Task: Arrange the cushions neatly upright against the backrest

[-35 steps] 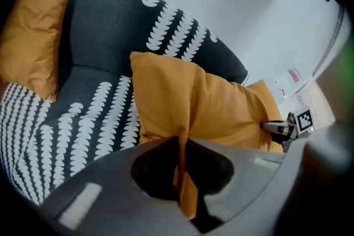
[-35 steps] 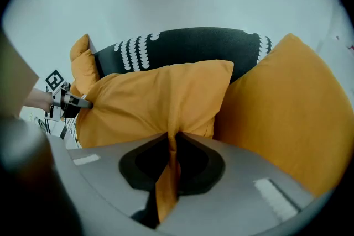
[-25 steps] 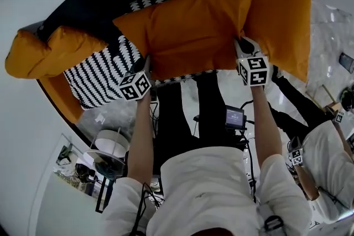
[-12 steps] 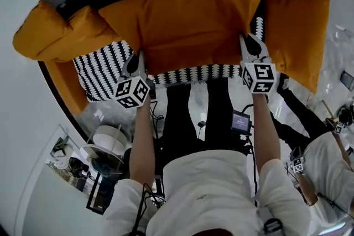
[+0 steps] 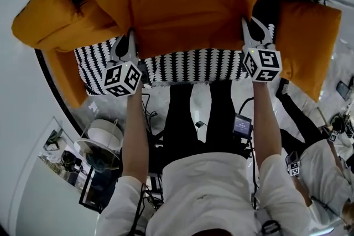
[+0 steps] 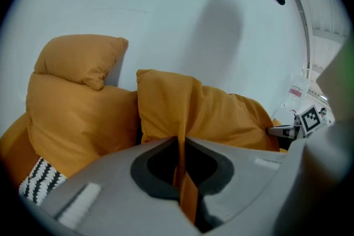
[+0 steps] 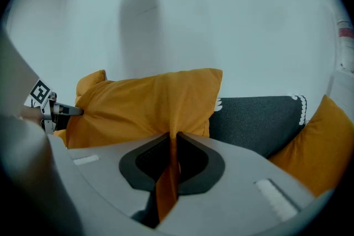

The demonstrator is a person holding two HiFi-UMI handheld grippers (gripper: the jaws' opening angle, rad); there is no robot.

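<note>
A long orange cushion (image 5: 188,3) is held up over the sofa, stretched between both grippers. My left gripper (image 5: 129,41) is shut on its left bottom edge, and a fold of orange cloth (image 6: 182,174) runs between the jaws. My right gripper (image 5: 251,27) is shut on its right bottom edge, with the cloth (image 7: 167,177) pinched the same way. The sofa seat (image 5: 182,66) is black and white patterned. A second orange cushion (image 5: 47,19) sits at the left end, and a third orange cushion (image 5: 307,44) stands at the right end.
The dark backrest (image 7: 260,121) shows behind the held cushion. A white wall rises behind the sofa. A round side table (image 5: 102,143) stands at the lower left. Another person (image 5: 326,174) with marked grippers is at the lower right.
Both grippers have carried the orange cushion upward and toward the backrest. It now covers more of the backrest, and more of the patterned seat shows below it.
</note>
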